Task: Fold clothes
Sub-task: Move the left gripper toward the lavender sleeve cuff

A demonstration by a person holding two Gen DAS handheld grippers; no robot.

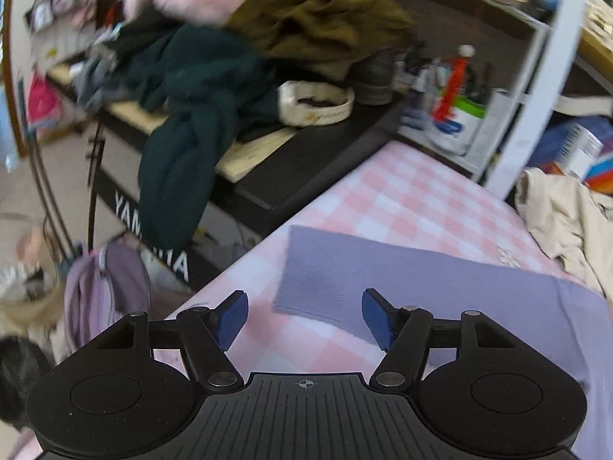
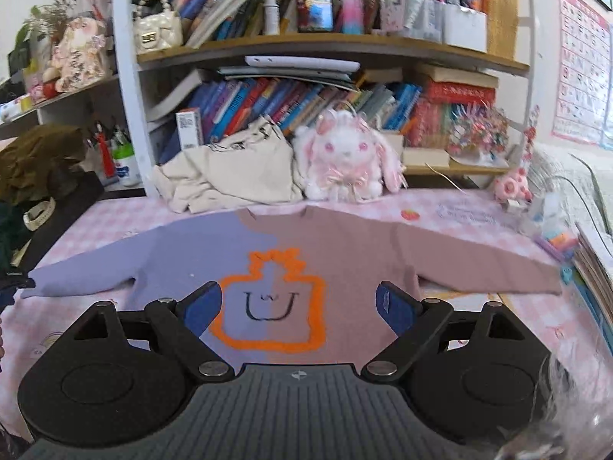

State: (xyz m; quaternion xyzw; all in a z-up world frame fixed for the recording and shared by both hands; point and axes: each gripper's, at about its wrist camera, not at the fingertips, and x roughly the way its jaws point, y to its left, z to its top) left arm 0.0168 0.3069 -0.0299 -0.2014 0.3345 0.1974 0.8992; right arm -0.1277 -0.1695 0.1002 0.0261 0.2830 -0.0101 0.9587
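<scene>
A sweater [image 2: 345, 253], half lilac and half dusty pink with an orange outlined smiling face, lies flat and spread out on the pink checked table cover [image 2: 95, 222], both sleeves stretched sideways. My right gripper [image 2: 299, 308] is open and empty, above the sweater's front. My left gripper [image 1: 304, 318] is open and empty, just above the cuff end of the lilac sleeve [image 1: 383, 272] near the table's left edge.
A cream garment [image 2: 233, 176] and a white plush rabbit [image 2: 345, 161] lie at the table's back by a full bookshelf [image 2: 325, 46]. Books [image 2: 597, 268] are stacked at the right. A black keyboard stand [image 1: 299, 161] piled with dark clothes [image 1: 199, 88] stands left of the table.
</scene>
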